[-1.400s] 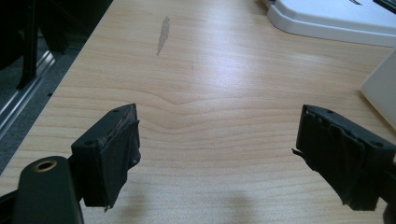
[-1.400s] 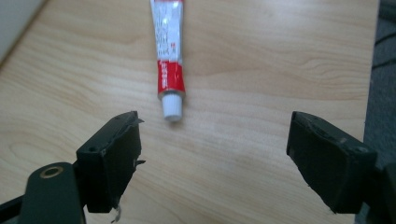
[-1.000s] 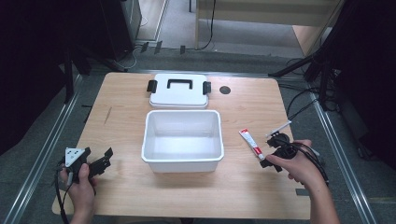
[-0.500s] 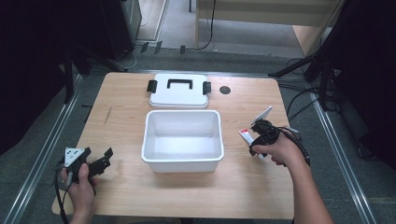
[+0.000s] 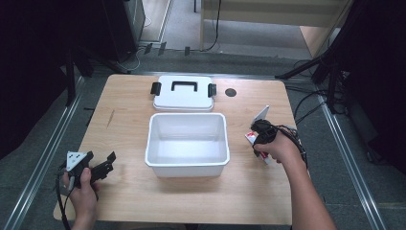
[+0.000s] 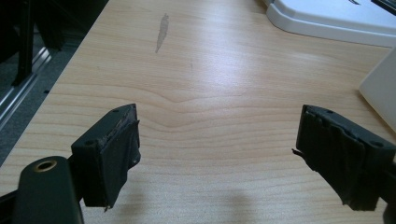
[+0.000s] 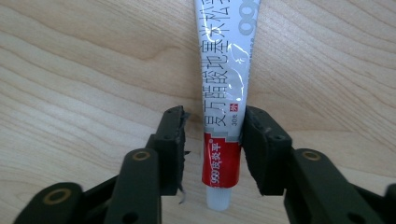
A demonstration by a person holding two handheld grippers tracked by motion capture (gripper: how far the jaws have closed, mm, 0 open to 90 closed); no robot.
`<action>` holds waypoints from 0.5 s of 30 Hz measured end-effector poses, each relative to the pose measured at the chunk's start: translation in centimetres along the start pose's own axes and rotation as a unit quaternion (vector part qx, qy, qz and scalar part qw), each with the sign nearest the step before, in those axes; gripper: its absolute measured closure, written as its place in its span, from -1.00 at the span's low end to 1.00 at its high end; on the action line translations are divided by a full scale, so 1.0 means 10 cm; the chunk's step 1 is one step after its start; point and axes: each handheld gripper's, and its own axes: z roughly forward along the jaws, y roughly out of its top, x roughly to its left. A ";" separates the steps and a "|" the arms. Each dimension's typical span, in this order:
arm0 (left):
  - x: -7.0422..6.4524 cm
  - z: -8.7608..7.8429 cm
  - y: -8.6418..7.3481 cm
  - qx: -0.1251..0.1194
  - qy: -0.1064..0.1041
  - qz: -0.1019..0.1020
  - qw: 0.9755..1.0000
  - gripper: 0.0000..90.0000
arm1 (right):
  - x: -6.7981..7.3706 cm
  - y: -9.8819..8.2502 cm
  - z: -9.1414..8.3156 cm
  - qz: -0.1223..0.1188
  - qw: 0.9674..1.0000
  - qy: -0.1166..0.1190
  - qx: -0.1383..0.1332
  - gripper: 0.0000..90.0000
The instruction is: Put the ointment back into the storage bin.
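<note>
My right hand-held gripper [image 7: 212, 140] straddles the tube [image 7: 226, 93] lying on the surface [image 5: 268, 191] right of the white box [image 5: 187, 143]; jaws not yet clamped; closing near the cap risks slip; left hand-held gripper [image 6: 219, 154] open, empty

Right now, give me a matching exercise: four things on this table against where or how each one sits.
Things:
1. white bin
2. lid
3. tube
4. left gripper

States:
A. jaws wide apart over bare wood
B. between the right gripper's jaws
C. open and empty, mid-table
D. flat on the table behind the bin

Pairs: 1-C, 2-D, 3-B, 4-A
</note>
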 end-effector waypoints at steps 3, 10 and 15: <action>0.00 0.01 0.00 0.001 0.000 0.002 1.000 -0.68 | -0.01 0.02 0.02 0.001 1.000 -0.001 -0.004 0.47; 0.00 0.01 0.00 0.002 -0.001 0.001 1.000 -0.68 | -0.02 0.04 0.03 0.002 1.000 0.006 -0.006 0.60; 0.00 0.01 0.00 0.002 -0.001 0.002 1.000 -0.68 | 0.02 0.04 -0.04 -0.009 1.000 0.018 -0.019 0.60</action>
